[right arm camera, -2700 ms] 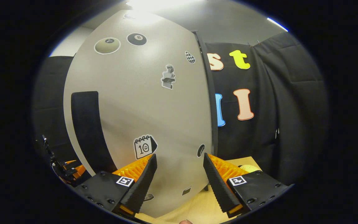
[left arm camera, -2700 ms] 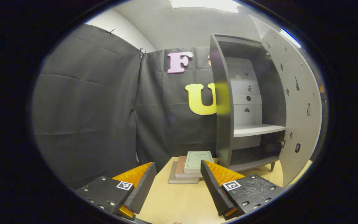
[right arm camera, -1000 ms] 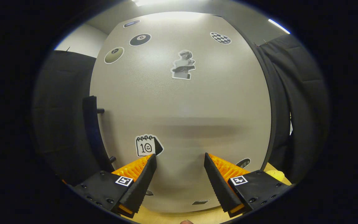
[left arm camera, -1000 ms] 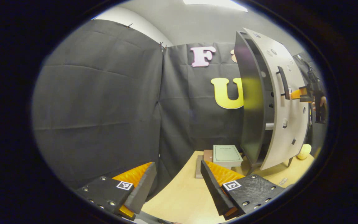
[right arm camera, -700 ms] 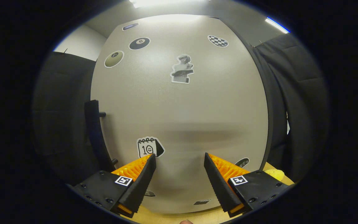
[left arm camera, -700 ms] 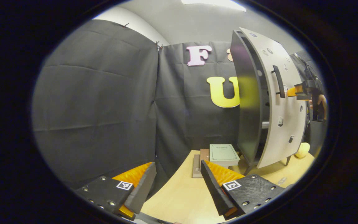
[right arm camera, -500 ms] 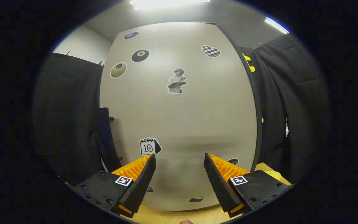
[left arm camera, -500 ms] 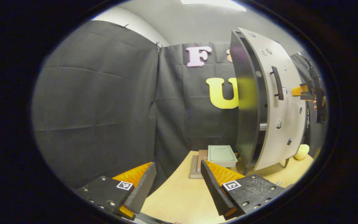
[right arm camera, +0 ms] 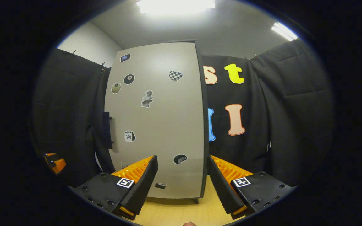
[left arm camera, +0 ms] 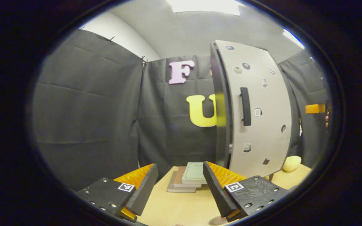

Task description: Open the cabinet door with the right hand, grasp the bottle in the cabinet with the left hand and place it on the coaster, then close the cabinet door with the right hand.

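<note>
Left gripper view, near to far, as I logged it. Left gripper (left arm camera: 178,185): jaws parted, nothing between them, held over the pale wooden bench (left arm camera: 174,207). A rounded brownish edge (left arm camera: 217,220) showed on the bench beside the right finger; I could not tell what it was. Stack of books (left arm camera: 189,177): lying flat on the bench beyond the fingertips, green-covered volume on top. Cabinet (left arm camera: 222,106): dark carcass standing just behind and right of the books. Cabinet door (left arm camera: 262,125): pale grey, dotted with small stickers, lying flush against the carcass, its dark vertical handle (left arm camera: 245,106) at the near edge. Yellow rounded object (left arm camera: 291,163): on the bench right of the cabinet. Right gripper (left arm camera: 316,108): at the far right edge, well apart from the door, a hand (left arm camera: 326,119) behind it. The bottle I could not locate.

Right gripper view, near to far. Right gripper (right arm camera: 181,185): jaws parted and empty, clear of the door. Cabinet door (right arm camera: 159,125): closed, facing me, handle (right arm camera: 106,130) at its left edge. Left gripper (right arm camera: 55,163): low at the left.
</note>
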A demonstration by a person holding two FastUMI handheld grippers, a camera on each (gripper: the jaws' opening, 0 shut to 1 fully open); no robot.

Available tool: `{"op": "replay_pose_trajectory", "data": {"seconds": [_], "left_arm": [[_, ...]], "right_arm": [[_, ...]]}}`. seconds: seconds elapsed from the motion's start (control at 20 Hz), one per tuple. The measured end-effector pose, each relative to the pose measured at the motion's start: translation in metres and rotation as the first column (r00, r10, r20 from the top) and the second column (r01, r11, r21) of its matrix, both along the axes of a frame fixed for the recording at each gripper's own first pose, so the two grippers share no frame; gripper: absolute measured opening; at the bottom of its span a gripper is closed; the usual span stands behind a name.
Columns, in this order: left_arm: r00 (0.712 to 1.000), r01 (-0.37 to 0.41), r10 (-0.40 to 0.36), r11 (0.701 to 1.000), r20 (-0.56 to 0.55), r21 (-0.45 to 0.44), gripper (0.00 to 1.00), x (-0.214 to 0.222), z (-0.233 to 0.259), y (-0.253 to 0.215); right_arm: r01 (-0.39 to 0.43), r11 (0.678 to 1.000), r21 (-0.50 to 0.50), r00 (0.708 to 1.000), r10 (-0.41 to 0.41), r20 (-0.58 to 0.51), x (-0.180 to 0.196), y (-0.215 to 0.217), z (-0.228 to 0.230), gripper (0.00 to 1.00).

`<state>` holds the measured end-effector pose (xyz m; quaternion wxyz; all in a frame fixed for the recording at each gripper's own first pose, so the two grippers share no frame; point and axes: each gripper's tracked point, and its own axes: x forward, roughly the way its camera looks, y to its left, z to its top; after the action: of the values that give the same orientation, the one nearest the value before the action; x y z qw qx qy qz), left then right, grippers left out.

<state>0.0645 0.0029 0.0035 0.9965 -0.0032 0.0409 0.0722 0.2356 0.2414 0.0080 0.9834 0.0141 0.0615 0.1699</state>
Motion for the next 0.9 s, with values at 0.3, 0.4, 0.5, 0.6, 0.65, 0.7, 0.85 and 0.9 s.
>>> {"op": "replay_pose_trajectory", "data": {"seconds": [0.3,0.4,0.5,0.6,0.65,0.7,0.85,0.9], "left_arm": [[0.998,0.047,-0.048,0.999,0.028,0.021,0.87,-0.017,0.029,-0.078],[0.998,0.042,-0.044,0.998,0.033,0.044,0.87,-0.028,0.037,-0.096],[0.998,0.051,-0.053,0.998,0.046,0.046,0.86,-0.038,0.047,-0.113],[0.996,0.074,-0.075,0.996,0.041,0.042,0.89,-0.047,0.051,-0.127],[0.996,0.08,-0.082,0.996,0.041,0.044,0.89,-0.05,0.054,-0.13],[0.995,0.085,-0.088,0.995,0.046,0.047,0.87,-0.054,0.058,-0.131],[0.992,0.105,-0.108,0.993,0.067,0.049,0.87,-0.065,0.066,-0.135],[0.991,0.112,-0.115,0.993,0.062,0.048,0.87,-0.068,0.065,-0.133]], "right_arm": [[0.031,0.998,-0.047,0.999,-0.029,0.024,-0.027,-0.08,-0.009,0.98],[0.023,0.999,-0.048,1.0,-0.022,0.018,-0.038,-0.098,-0.017,0.98],[0.025,0.998,-0.053,1.0,-0.025,0.013,-0.049,-0.116,-0.026,0.98],[0.036,0.998,-0.047,0.999,-0.036,-0.004,-0.06,-0.13,-0.033,0.98],[0.034,0.999,-0.028,0.999,-0.034,-0.013,-0.067,-0.133,-0.034,0.98],[0.03,1.0,-0.008,0.999,-0.03,-0.017,-0.074,-0.135,-0.035,0.93],[0.044,0.999,0.004,0.999,-0.044,0.004,-0.091,-0.144,-0.031,0.93],[0.055,0.998,0.0,0.998,-0.055,0.015,-0.094,-0.146,-0.029,0.98]]}}
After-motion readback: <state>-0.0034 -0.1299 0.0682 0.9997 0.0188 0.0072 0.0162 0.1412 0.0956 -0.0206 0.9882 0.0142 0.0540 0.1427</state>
